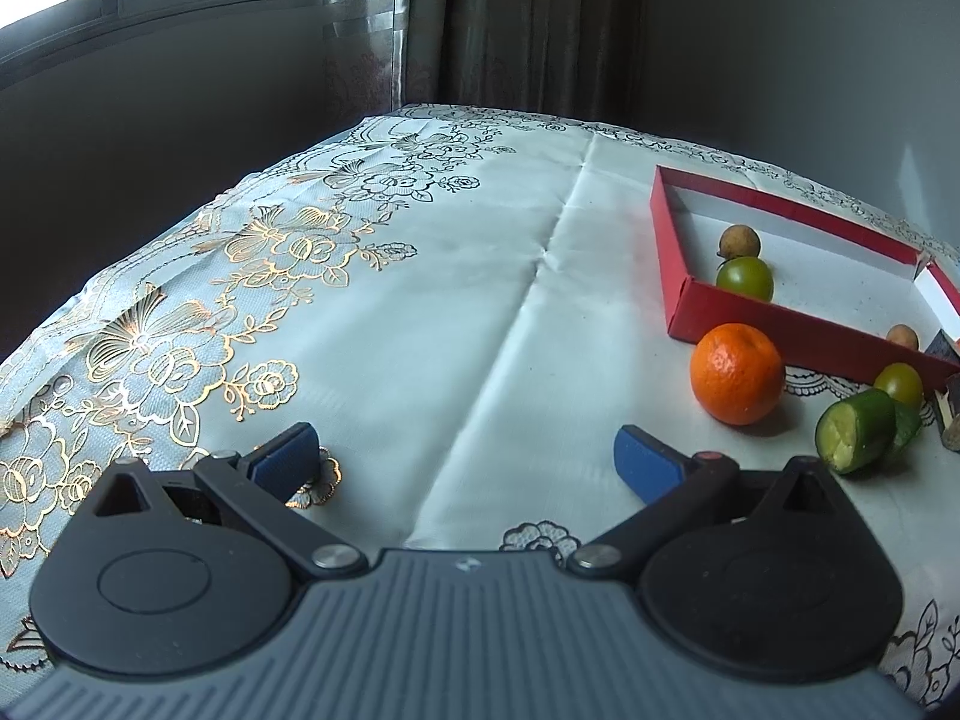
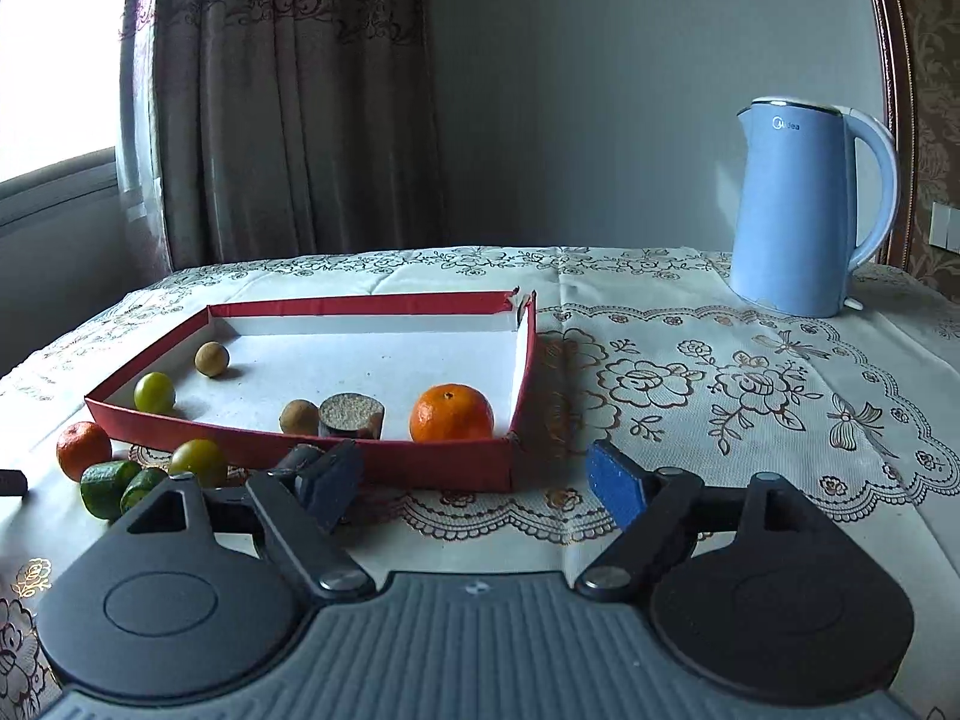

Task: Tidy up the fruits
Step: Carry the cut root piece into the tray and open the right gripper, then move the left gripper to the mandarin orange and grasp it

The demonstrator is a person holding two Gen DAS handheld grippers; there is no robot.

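The right claw (image 2: 480,483) stands wide with nothing between its ribbed blue pads (image 2: 618,489), black linkage arms spreading back to round black housings. Just beyond it sits a shallow red cardboard tray (image 2: 420,465) with a white inside and a torn far corner. In the near right corner of the tray rests a dimpled orange mandarin (image 2: 452,414), straight ahead of the claw and apart from its pads; to its left stand a short brown cylinder with a grainy top (image 2: 351,416) and a small tan round fruit (image 2: 299,417). Farther left in the tray lie a smooth yellow-green fruit (image 2: 154,392) and another tan ball (image 2: 212,359). Outside the tray's near wall, on the surface, sit a second mandarin (image 2: 83,450), two cut green pieces with pale flesh (image 2: 108,489) and a yellow-green fruit (image 2: 198,461). A glossy light-blue kettle (image 2: 804,210) stands well off at the far right. The left claw (image 1: 468,462) is likewise wide and empty, hovering over bare glossy tablecloth (image 1: 420,312) patterned with gold flowers, with the outside mandarin (image 1: 737,373) near its right pad and the tray (image 1: 672,264) beyond.
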